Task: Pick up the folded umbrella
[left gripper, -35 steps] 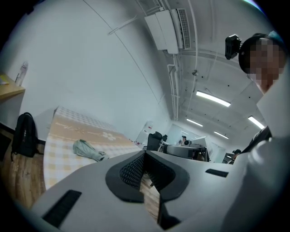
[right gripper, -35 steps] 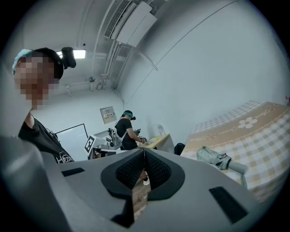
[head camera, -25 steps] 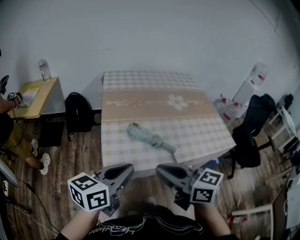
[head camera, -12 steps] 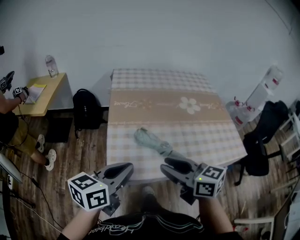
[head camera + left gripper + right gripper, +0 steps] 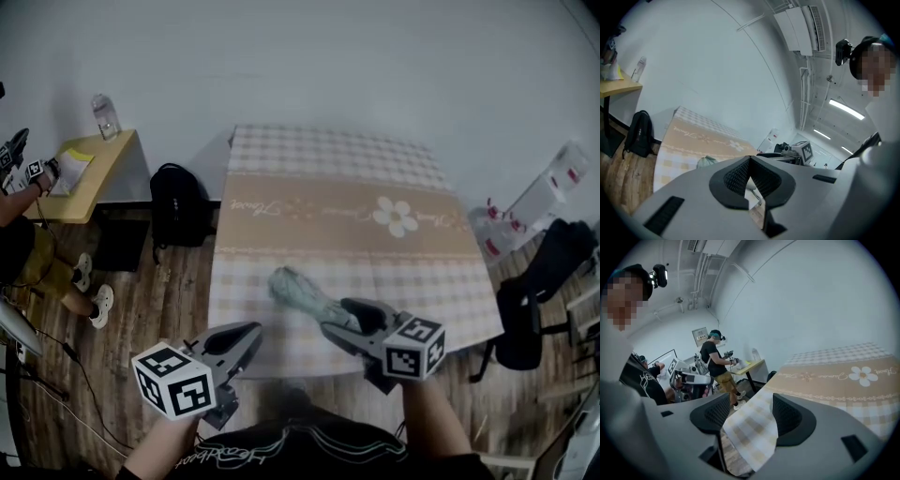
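Observation:
The folded umbrella (image 5: 298, 291), pale green, lies slanted on the checkered tablecloth (image 5: 281, 239) close to the near edge. It also peeks above the jaw body in the left gripper view (image 5: 707, 161). My right gripper (image 5: 333, 316) hangs over the table's near edge at the umbrella's handle end. Its jaws are opening, and only the cloth's corner shows between them (image 5: 750, 404). My left gripper (image 5: 253, 330) stays short of the table edge, left of the umbrella, its tips meeting with nothing in them (image 5: 750, 161).
A black backpack (image 5: 178, 206) stands on the wood floor left of the table. Further left, a person (image 5: 23, 244) sits by a wooden desk (image 5: 94, 173) with a bottle (image 5: 106, 114) on it. A black chair (image 5: 534, 300) and water jugs (image 5: 553, 192) stand at the right.
Both grippers moved forward toward the table. The right gripper's jaws went from shut to wide apart and now reach over the near edge by the umbrella.

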Demonstrator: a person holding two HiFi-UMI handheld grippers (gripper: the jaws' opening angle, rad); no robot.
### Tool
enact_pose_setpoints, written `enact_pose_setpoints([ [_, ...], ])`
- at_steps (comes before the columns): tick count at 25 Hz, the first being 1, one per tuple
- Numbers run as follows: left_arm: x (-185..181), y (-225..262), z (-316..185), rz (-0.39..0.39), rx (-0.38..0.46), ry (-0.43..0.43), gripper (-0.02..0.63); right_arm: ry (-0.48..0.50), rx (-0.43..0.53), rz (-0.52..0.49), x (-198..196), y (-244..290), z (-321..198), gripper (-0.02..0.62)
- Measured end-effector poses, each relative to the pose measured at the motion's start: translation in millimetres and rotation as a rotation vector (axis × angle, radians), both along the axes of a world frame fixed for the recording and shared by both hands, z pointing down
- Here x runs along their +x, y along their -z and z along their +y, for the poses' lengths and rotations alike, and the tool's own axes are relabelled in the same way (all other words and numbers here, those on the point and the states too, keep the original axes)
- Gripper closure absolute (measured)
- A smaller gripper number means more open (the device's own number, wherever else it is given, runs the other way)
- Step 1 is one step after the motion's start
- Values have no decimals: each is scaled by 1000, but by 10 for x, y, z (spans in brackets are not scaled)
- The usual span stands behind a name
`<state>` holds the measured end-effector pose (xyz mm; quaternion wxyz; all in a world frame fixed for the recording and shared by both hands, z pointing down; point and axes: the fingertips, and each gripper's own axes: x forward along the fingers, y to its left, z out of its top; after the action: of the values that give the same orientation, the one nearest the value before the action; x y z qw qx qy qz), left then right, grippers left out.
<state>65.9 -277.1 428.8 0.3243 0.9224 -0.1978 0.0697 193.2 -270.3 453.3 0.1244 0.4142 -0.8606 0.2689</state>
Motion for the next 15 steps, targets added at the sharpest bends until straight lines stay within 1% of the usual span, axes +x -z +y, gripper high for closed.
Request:
enact_pose_setpoints([
  [8, 95, -171, -358, -10, -41, 46, 611, 140, -104, 252, 95, -705, -392, 282],
  [13, 99, -302, -507, -18, -73, 83, 611, 183, -200, 288, 165, -1158, -552, 281],
  [15, 90, -362, -546, -23, -89, 95, 611, 191, -225, 324, 207, -1351, -601, 281],
])
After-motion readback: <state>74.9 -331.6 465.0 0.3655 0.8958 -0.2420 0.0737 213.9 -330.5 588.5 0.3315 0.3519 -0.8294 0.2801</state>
